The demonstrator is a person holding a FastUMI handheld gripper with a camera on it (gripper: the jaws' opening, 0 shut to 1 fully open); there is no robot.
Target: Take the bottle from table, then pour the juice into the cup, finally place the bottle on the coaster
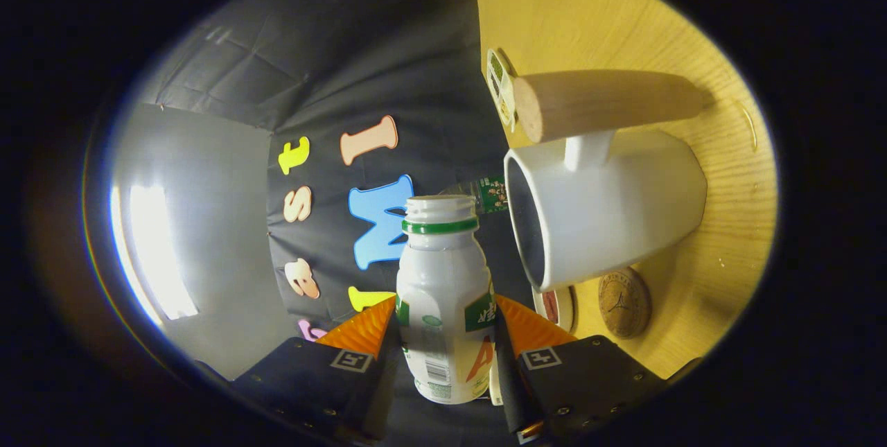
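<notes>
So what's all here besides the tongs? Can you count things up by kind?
Bottles: 2, the white one clamped between the tongs and a clear one behind it.
Cups: 1, the white mug.
Wooden cylinders: 1.
Round coasters: 2, cork and white-rimmed.
Total: 6.

No words or numbers can be read. The white plastic bottle with a green neck ring [443, 274], clamped on both sides by the fingers of the gripper [447, 315], bears a green and orange label with a barcode, its print too small to read. Each finger block carries a square black-and-white marker [351, 361]. The round cork coaster [624, 301] shows a stamped emblem, its lettering illegible
</notes>
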